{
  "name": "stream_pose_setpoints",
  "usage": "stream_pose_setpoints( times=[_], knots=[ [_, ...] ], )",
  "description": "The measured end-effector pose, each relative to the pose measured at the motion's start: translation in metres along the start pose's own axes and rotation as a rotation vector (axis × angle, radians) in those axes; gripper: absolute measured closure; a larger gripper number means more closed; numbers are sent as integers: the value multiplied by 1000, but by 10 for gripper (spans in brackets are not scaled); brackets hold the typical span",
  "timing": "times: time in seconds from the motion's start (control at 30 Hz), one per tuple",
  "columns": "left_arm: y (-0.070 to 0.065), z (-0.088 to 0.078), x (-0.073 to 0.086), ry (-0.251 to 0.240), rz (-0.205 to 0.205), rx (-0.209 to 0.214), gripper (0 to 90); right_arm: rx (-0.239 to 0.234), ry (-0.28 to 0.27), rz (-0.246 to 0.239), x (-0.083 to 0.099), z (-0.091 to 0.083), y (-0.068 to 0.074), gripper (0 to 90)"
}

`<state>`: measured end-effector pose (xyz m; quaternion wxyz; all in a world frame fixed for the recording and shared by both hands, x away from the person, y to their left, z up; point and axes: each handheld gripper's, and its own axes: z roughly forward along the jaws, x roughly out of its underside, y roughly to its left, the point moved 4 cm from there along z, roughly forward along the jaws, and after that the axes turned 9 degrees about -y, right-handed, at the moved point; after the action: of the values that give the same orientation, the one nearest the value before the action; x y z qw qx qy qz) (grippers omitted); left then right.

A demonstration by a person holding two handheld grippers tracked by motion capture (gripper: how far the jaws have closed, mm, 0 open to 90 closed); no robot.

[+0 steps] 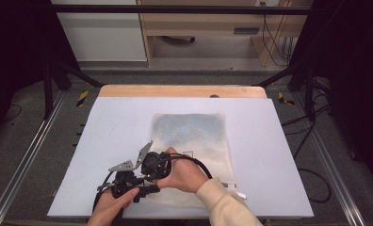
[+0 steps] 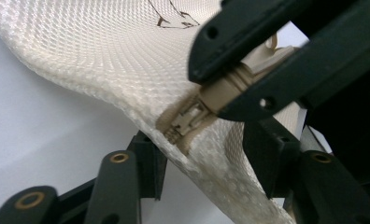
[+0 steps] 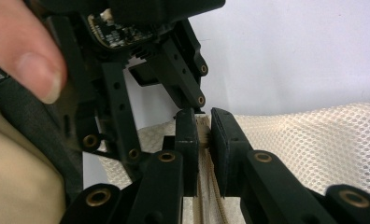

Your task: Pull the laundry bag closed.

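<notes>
High view: a cream mesh bag (image 1: pixel 194 141) lies flat on the white counter (image 1: pixel 269 141), right of centre, its long side running away from the person. A white tag (image 1: pixel 235 189) sticks out at its near right corner. Both hands meet at the bag's near left corner. The left gripper (image 1: pixel 130 181) sits at the counter's near edge, held by the left hand (image 1: pixel 111 207); the right gripper (image 1: pixel 155 165) is just beyond and beside it, held by the right hand (image 1: pixel 184 174) in a cream sleeve. A black cable arcs from the right gripper over the bag. Jaw positions cannot be read here.

Left gripper view: the bag's edge rises off the counter in a fold and passes between this gripper's two black jaws, which stand apart on either side of the mesh; the pads are not seen pressing it. The zipper slider (image 2: pixel 188 119) shows at the fold. Above it, the right gripper (image 2: pixel 248 74) is clamped on the beige zipper pull (image 2: pixel 234 86).

Right gripper view: the jaws stand close together, clenched on the zipper pull (image 3: pixel 204 135), with the zipper tape (image 3: pixel 206 186) running down between them. The left gripper (image 3: pixel 145 79) is just behind, a fingertip (image 3: pixel 29 56) on its body. Mesh spreads to the right.
</notes>
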<state>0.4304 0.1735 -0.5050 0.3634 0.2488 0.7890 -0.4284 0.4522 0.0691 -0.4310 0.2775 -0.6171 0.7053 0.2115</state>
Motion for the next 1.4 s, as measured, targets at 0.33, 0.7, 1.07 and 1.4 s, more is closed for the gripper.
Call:
stream_pose_setpoints(
  times=[0.33, 0.7, 1.07, 1.4],
  knots=[
    [4, 3, 0, 0, -12, 9, 663, -1, 5, -5, 1, -1, 0, 819],
    [6, 4, 1, -4, 9, -6, 832, -2, -3, -9, 3, -1, 0, 819],
    [7, 3, 1, 0, 9, -19, 848, 1, -2, -26, 9, -1, -1, 819],
    [7, 2, 1, 0, 12, -29, 854, 13, 17, -32, 12, -1, -1, 821]
  ],
)
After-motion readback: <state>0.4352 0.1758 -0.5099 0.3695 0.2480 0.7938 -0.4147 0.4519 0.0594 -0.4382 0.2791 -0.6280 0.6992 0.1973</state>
